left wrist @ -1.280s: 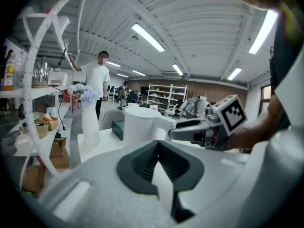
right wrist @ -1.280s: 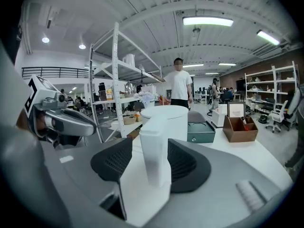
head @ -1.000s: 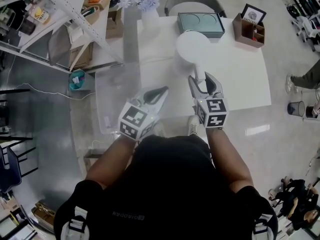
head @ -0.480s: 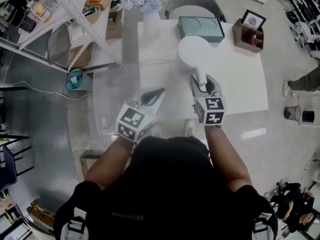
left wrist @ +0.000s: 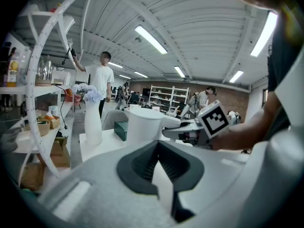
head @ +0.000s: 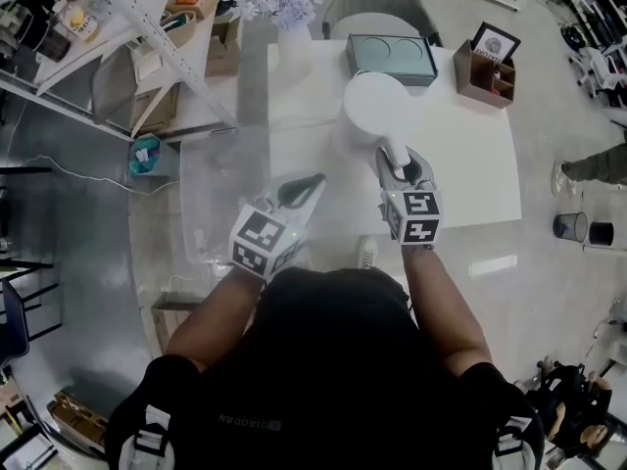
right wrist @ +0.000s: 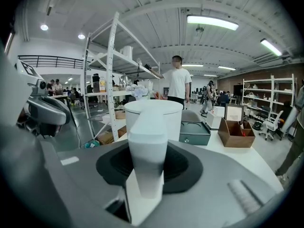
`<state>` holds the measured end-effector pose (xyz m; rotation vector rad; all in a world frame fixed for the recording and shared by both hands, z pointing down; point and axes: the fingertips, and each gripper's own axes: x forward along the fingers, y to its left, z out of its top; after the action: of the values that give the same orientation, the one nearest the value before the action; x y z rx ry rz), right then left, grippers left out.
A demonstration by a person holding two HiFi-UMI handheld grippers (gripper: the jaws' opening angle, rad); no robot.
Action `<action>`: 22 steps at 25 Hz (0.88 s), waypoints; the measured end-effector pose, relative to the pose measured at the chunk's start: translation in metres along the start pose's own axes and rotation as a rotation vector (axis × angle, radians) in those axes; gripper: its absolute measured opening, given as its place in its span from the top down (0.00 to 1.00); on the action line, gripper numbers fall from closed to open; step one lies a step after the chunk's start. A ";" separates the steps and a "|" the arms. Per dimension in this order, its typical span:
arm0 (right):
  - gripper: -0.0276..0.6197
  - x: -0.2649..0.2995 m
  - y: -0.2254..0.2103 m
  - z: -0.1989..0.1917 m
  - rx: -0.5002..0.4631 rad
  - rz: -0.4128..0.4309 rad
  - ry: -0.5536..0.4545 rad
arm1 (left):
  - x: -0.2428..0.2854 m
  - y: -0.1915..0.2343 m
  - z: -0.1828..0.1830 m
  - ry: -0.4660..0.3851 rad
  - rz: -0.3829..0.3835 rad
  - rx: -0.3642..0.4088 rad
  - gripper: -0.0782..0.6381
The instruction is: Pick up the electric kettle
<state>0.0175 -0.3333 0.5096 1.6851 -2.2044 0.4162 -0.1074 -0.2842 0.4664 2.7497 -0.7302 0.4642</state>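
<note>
The white cylindrical electric kettle (head: 377,106) stands on the white table (head: 470,164), its handle (right wrist: 147,141) masking much of the downward-tilted right gripper (head: 400,167), whose part-open jaws have just been closing around it, while the left gripper (head: 299,189) hovers pinched together, empty.

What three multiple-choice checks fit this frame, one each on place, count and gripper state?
1. Where on the white table does the brown open-topped box stand?
A. far right corner
B. near left corner
C. centre

2. How many round recesses show on top of the flat grey-green box?
A. one
B. two
C. four

3. What stands between the jaws of the right gripper?
A. nothing
B. a cup
C. the handle of the white cylindrical electric kettle

Key:
1 A: the head view shows it at the table's far right corner.
2 B: two circles sit side by side on its top.
3 C: the right gripper view shows the handle between jaws that have just been closing.
</note>
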 end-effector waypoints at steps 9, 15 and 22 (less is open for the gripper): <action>0.75 -0.001 -0.009 0.003 -0.021 0.062 -0.018 | 0.002 -0.001 0.002 0.000 0.026 -0.009 0.88; 0.75 0.000 -0.019 0.009 -0.027 0.086 -0.071 | 0.001 -0.001 0.004 -0.004 0.051 -0.014 0.88; 0.75 0.003 -0.021 0.021 -0.039 0.094 -0.094 | -0.002 0.003 0.008 -0.009 0.088 -0.010 0.89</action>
<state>0.0353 -0.3502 0.4926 1.6170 -2.3504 0.3216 -0.1086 -0.2882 0.4587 2.7205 -0.8554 0.4651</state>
